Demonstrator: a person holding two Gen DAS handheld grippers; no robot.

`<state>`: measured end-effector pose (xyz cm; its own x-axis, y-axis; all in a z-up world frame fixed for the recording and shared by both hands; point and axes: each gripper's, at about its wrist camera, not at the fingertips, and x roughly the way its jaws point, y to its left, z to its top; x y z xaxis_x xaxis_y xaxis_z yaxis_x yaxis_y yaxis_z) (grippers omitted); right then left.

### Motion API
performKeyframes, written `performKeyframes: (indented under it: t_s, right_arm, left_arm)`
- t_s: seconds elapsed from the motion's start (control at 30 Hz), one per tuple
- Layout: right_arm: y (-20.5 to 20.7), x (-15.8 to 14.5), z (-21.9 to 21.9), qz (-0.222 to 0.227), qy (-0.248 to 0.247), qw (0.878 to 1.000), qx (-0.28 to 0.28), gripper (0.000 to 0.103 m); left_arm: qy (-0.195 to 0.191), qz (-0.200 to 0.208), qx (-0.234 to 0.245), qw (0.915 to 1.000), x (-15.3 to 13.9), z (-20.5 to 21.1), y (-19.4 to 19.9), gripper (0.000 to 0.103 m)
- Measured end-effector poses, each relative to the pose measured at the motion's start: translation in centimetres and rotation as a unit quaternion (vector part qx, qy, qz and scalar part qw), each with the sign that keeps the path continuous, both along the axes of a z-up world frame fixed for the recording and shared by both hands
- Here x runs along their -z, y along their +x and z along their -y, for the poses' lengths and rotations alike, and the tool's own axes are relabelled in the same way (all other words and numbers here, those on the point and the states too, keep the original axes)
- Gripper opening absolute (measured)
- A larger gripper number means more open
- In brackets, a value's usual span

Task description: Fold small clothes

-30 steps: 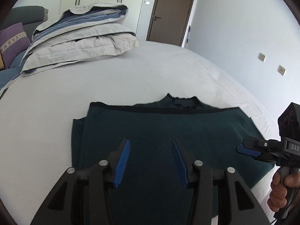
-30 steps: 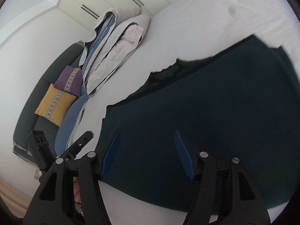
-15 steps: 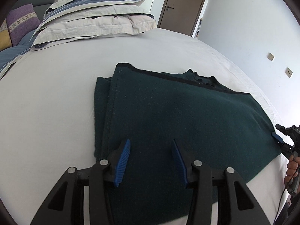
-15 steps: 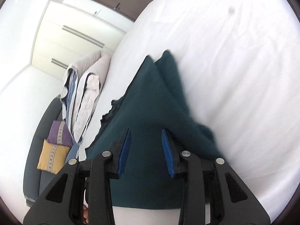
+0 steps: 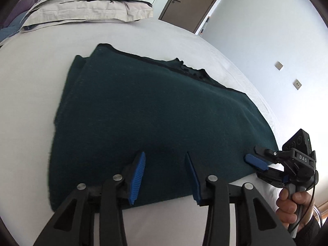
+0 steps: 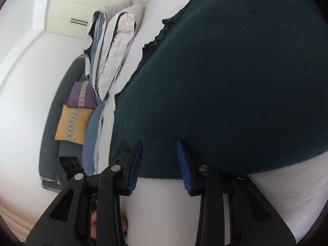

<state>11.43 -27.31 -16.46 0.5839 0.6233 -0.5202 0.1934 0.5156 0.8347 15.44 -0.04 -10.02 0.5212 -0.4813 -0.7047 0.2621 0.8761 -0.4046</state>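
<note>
Both wrist views sit low and close at the dark green garment's near edge, sharing it and the bed.

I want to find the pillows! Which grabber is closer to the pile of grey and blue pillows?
Probably left. The left gripper hovers over the garment's near edge below the pillows; the right gripper sits at its far right corner.

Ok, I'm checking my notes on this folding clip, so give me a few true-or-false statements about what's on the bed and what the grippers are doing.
1. The dark green garment lies on a white bed. True.
2. The left gripper is clamped shut on the garment. False: its jaws are open.
3. Folded bedding is stacked at the bed's far end. True.
4. The right gripper points at the garment's near edge. True.
5. The brown door is open. False: it is closed.
</note>
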Motion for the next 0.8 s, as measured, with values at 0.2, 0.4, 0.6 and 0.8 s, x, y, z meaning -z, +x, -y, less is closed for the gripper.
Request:
performKeyframes:
  t_s: [0.2,0.4,0.6,0.8]
  right_arm:
    - [-4.2,-1.5,8.6,0.003,-0.036,0.993,0.116,0.033]
    - [-4.3,-5.8,12.0,0.022,-0.074,0.984,0.164,0.041]
    - [7.0,-6.7,3.8,0.045,-0.059,0.996,0.052,0.041]
    - [16.0,-4.2,-2.7,0.033,-0.035,0.999,-0.017,0.041]
  left_arm:
    - [-0.047,-0.024,-0.018,0.9984,-0.2,-5.5,-0.1,0.044]
    - [-0.045,0.023,-0.063,0.9967,-4.6,-7.5,0.9,0.061]
    - [-0.016,0.057,-0.031,0.9977,-6.2,-2.1,6.1,0.061]
    - [0.043,0.047,-0.026,0.9976,-3.2,1.2,11.6,0.062]
